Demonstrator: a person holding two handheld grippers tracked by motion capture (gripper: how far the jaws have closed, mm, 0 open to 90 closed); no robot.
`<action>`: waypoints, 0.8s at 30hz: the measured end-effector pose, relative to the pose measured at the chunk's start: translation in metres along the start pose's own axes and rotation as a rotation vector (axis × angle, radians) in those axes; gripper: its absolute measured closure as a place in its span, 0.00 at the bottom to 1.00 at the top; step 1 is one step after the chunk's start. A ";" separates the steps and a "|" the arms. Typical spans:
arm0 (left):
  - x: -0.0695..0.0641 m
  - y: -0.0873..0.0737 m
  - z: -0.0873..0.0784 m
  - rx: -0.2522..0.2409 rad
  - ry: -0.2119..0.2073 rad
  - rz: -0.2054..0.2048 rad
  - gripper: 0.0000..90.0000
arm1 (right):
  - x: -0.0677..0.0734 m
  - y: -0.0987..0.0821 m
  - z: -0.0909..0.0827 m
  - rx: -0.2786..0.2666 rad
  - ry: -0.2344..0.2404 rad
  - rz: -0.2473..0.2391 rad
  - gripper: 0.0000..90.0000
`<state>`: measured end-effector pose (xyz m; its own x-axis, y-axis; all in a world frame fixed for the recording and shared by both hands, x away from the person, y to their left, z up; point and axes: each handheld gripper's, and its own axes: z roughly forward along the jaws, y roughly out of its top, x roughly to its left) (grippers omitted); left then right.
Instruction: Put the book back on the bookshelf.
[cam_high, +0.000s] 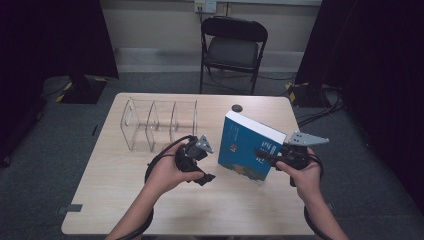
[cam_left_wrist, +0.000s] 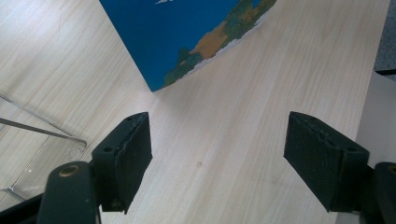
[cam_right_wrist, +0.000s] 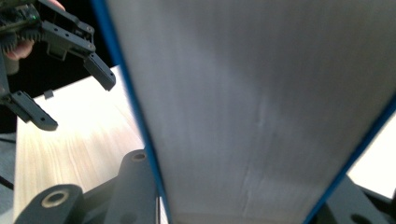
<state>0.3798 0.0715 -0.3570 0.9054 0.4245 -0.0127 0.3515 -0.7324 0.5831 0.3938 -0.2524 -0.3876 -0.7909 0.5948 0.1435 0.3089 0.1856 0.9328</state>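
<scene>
Two grippers are up on my high view. Right gripper (cam_high: 264, 154) is clamped on the blue book (cam_high: 250, 145), which stands tilted on its lower corner, toward the table's (cam_high: 240, 210) right edge. Left gripper (cam_high: 204, 162) hangs just left of that book with its jaws apart and nothing between them. Behind it, toward the far left corner, sits a clear divided rack (cam_high: 159, 125); a small dark disc (cam_high: 237, 108) lies near the far edge, and a folding chair (cam_high: 234, 47) stands beyond the table.

Over to the left gripper view: jaws spread wide over bare wood (cam_left_wrist: 243, 116), the book's cover corner (cam_left_wrist: 187, 42) touching down ahead, the rack's clear edge (cam_left_wrist: 37, 140) at the left.

Right gripper view now: the book's pale page block (cam_right_wrist: 261, 107) fills the space between the jaws, blue covers on both sides. Farther off, the left gripper (cam_right_wrist: 70, 98) shows open above the tabletop.
</scene>
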 end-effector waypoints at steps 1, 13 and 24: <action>0.000 0.000 0.000 0.000 0.000 0.000 0.25 | 0.000 0.000 0.000 0.000 0.000 0.000 0.65; 0.004 -0.002 -0.003 0.004 0.000 0.002 0.24 | 0.008 0.000 -0.004 0.013 0.016 -0.038 0.69; 0.006 0.023 -0.013 -0.045 0.046 0.044 0.24 | 0.015 -0.016 -0.032 -0.022 0.067 -0.044 0.69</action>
<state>0.3900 0.0641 -0.3333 0.9075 0.4169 0.0509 0.2992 -0.7267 0.6184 0.3598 -0.2719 -0.3900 -0.8374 0.5325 0.1232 0.2616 0.1926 0.9458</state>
